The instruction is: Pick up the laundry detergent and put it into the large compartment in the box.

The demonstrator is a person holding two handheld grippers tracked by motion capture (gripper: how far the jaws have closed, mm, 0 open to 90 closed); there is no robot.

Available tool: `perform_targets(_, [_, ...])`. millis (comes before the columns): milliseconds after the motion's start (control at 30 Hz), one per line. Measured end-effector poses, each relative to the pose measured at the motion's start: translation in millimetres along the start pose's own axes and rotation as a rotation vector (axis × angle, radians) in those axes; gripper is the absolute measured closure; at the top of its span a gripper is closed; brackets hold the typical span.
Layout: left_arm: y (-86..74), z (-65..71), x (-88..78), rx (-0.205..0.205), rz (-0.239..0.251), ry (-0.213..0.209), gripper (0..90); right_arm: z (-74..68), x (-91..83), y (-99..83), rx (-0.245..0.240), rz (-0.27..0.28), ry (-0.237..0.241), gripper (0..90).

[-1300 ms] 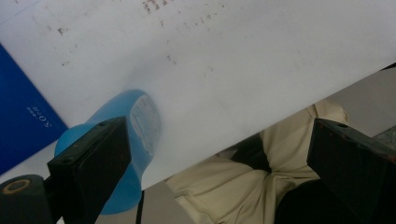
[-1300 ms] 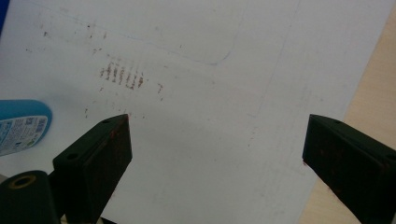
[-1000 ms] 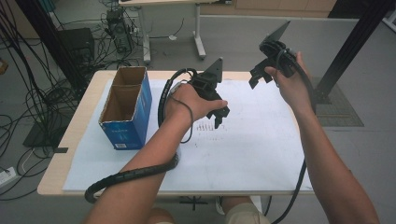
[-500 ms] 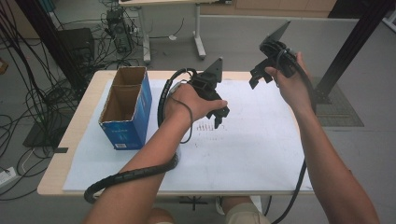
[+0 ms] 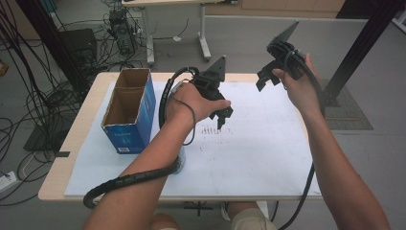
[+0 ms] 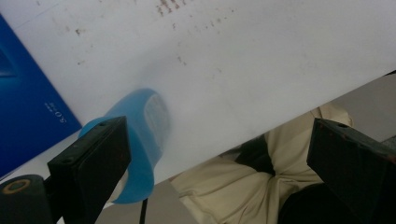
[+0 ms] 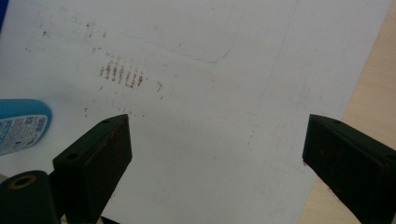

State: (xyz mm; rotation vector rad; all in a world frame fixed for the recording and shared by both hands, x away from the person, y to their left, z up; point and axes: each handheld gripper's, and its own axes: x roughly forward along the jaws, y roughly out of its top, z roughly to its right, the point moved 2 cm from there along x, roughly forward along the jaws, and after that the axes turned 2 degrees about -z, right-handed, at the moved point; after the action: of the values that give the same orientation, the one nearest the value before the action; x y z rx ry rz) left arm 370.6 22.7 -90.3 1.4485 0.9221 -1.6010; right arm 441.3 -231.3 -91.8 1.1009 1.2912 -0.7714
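High view: left gripper point(image 5: 221, 114) low over white sheet point(image 5: 258, 143), cardboard box point(image 5: 129, 109) at its left edge. Right gripper point(image 5: 266, 76) raised, jaws spread.
Left gripper view: jaws spread, empty; blue bottle point(image 6: 142, 135) lying near sheet's front edge.
Right gripper view: bare sheet between jaws.

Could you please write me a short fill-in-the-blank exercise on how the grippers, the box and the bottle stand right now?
1. Both the left gripper and the right gripper have their jaws ____.
2. The cardboard box standing on the table's left part has ____ outer walls.
3. The box's top is ____, so its brown inside shows.
4. The blue bottle lies on the ____ sheet that covers the table.

Missing words: open; blue; open; white
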Motion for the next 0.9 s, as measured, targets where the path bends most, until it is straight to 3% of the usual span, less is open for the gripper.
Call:
perform_targets(467, [-13.8,-19.2,-18.0,-0.071,0.021,0.043,6.7,-3.2,-1.0,-1.5,-0.002,0.003,0.002,8.0])
perform_targets(900, [-24.9,-39.1,-22.8,-0.140,0.026,0.060,6.4,-3.5,-4.0,-3.4,0.001,0.008,0.005,8.0])
